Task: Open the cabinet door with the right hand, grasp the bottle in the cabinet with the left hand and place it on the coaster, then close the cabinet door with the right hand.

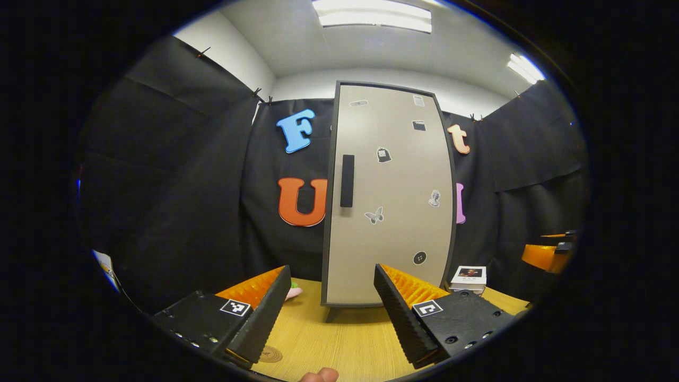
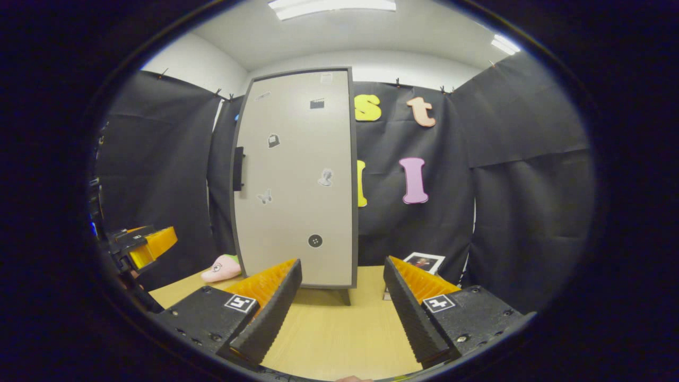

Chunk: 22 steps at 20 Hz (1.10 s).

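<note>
The cabinet [image 1: 390, 196] is seen standing upright on the wooden table [image 1: 345, 339], its door [image 2: 297, 180] closed, with a dark handle [image 1: 347, 181] at the door's left edge. Whatever is inside is hidden, so the bottle's place cannot be told. The left gripper [image 1: 324, 313] is held wide apart above the table, nothing between its fingers. The right gripper [image 2: 342, 313] is likewise spread wide and empty. A round coaster [image 1: 270, 354] is seen lying on the table beside the left gripper's left finger.
</note>
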Available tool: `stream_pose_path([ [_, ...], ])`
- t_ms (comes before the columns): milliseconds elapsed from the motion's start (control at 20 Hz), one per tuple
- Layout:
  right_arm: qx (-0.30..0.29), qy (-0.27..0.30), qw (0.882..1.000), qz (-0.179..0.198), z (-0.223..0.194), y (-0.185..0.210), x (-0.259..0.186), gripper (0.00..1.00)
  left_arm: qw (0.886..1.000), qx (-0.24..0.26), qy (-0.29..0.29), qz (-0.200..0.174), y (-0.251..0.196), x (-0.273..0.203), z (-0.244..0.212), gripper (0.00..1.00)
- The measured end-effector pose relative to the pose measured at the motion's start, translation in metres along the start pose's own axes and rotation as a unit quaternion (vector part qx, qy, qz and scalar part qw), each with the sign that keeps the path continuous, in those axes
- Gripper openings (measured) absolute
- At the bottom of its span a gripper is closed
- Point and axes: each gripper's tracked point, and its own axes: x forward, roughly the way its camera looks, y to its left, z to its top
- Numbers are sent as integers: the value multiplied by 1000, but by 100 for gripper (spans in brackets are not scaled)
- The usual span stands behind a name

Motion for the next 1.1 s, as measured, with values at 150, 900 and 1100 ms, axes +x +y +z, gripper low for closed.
stream_pose_path([
  [150, -14, 3, 999, 36, 14, 10, 12, 100, 1000, 6, -6, 7, 6, -1, 2, 95],
  [900, -48, -25, 976, 210, 104, 140, 139, 100, 999, 13, 13, 39, 31, -21, -12, 95],
  [1100, -57, -27, 964, 257, 126, 203, 178, 99, 998, 24, 7, 52, 39, -31, -6, 95],
])
